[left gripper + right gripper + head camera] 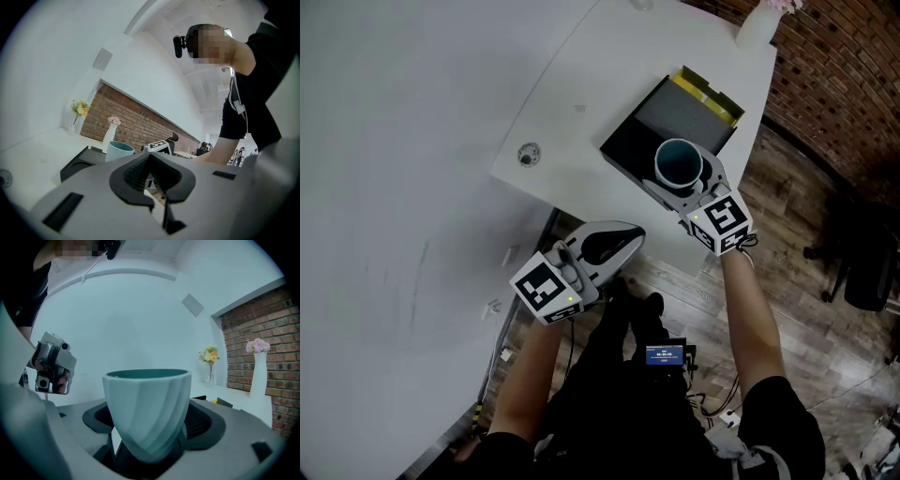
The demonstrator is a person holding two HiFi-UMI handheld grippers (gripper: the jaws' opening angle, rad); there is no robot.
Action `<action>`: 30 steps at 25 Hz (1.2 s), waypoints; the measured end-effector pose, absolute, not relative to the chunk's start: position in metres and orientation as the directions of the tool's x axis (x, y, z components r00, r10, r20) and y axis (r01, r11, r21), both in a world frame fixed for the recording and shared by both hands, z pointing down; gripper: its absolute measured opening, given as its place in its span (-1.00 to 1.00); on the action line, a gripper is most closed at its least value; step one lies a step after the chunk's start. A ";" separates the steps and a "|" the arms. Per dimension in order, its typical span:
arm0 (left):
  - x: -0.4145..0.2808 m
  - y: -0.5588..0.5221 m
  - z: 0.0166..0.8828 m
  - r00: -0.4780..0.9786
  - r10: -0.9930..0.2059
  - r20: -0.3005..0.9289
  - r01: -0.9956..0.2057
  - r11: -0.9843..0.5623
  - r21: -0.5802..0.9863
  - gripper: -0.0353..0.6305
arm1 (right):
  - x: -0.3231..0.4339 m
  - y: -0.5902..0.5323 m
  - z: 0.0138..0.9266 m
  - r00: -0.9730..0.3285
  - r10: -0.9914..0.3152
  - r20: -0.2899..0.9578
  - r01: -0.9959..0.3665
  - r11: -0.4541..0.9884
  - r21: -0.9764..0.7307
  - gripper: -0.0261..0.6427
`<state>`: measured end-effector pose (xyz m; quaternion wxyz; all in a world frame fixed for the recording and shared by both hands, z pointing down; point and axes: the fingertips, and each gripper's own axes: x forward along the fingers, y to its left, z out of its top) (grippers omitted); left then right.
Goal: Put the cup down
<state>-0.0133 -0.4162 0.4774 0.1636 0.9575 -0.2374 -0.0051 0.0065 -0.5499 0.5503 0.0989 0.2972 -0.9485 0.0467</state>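
Teal cup (679, 161) clamped upright in the right gripper (684, 184) over the black box (649, 127): release it off-centre and it could clip the rim and topple.

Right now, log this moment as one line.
right gripper: shut on cup | cup: upright, over near edge of black box | left gripper: shut, empty | release: not yet

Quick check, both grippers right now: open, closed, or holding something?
Left gripper: jaws closed, nothing held.
Right gripper: closed on the cup.
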 end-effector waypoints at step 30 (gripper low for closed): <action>-0.008 -0.381 0.456 0.875 -0.469 0.118 -0.484 -0.848 0.215 -0.87 | 0.073 -0.463 0.507 -0.742 -0.630 0.231 -0.669 0.718 -0.194 0.41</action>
